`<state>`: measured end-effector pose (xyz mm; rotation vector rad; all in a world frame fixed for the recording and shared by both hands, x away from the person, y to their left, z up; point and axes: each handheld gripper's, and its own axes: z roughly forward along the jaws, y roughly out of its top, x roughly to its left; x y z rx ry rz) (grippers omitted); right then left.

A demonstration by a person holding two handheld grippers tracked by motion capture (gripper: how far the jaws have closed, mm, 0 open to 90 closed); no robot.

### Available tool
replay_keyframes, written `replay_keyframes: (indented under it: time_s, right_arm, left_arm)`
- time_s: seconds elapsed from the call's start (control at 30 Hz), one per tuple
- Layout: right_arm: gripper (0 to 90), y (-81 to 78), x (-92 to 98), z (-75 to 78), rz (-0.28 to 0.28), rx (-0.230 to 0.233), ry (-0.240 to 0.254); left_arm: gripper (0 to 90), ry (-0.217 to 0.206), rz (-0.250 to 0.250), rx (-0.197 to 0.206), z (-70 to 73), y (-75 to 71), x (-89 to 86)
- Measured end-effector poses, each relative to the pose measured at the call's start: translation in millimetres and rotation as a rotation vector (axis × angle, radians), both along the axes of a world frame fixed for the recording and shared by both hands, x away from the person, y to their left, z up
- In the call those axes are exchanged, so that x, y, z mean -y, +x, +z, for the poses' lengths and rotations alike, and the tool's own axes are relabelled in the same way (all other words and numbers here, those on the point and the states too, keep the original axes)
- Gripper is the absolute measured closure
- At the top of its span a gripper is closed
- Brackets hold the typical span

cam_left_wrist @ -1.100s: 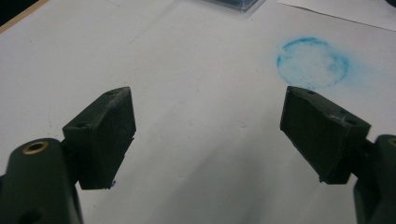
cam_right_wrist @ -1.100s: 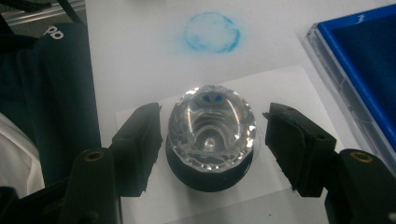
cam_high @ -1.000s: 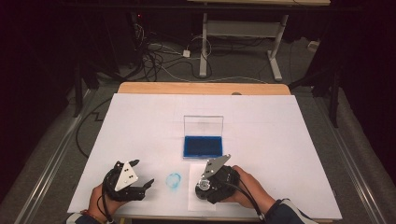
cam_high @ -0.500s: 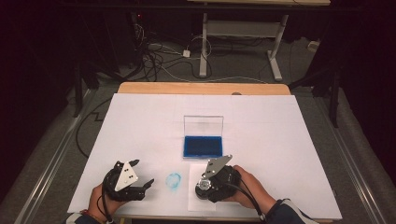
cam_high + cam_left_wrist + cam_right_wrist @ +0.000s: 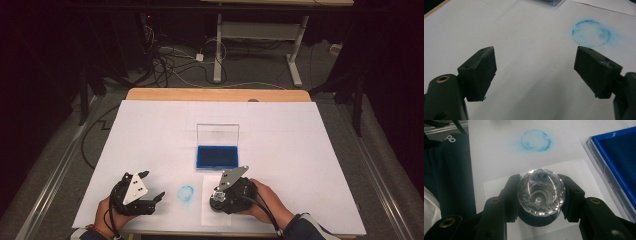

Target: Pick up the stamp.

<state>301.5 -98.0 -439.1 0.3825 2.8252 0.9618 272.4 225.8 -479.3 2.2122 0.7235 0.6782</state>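
Note:
My right gripper (image 5: 217, 199) (image 5: 540, 181) lies low over a small white sheet (image 5: 209, 219) (image 5: 580, 167) near the table's front edge. Its jaws have just been closing and now press from both sides on a clear faceted round knob (image 5: 540, 192) (image 5: 218, 201), which rises from a dark base. To its left a round blue print (image 5: 186, 194) (image 5: 536, 140) (image 5: 591, 33) marks the white cover. My left gripper (image 5: 154, 185) (image 5: 535, 65) rests left of the print, jaws wide apart and holding nothing.
An open clear case with a blue pad (image 5: 217, 156) (image 5: 621, 152) sits just beyond the right gripper, its lid (image 5: 217, 134) standing upright. The white cover (image 5: 300, 150) spreads across the table. A dark bulky shape (image 5: 451, 170) fills the left side of the right gripper view.
None visible in the high view; both hands stay where they were.

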Motion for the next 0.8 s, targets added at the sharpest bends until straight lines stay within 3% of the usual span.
replay_keyframes:
  time_s: [0.37, 0.8]
  right_arm:
    - [56.5, -2.7, 5.6, 8.8, 0.012, 0.022, 0.02]
    - [56.6, -1.5, 10.5, 11.2, 0.016, 0.007, 0.035]
  left_arm:
    - [17.0, -0.001, 0.001, 0.001, 0.4, -0.3, -0.1]
    - [17.1, -0.002, -0.001, -0.002, 0.7, -0.2, -0.6]
